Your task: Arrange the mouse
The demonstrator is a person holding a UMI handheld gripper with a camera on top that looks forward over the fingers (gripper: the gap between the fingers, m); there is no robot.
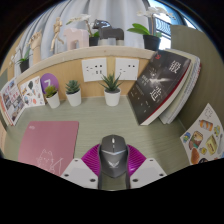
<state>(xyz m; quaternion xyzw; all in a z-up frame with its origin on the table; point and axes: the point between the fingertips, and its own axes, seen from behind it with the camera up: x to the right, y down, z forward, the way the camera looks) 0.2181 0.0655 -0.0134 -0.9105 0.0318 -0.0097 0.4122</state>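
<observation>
A grey computer mouse (111,157) sits between my two fingers, its nose pointing away from me. The magenta pads (92,159) press against both of its sides, so my gripper (111,152) is shut on the mouse. The mouse is held over the grey-green desk (120,125), to the right of a pink mouse mat (48,143). I cannot tell whether the mouse's underside touches the desk.
Three small potted plants (73,93) stand along the back wall beyond the mat. A black book (160,85) leans at the right, with a printed card (203,130) below it. Picture cards (14,98) lean at the left. A shelf with figurines (72,38) runs above.
</observation>
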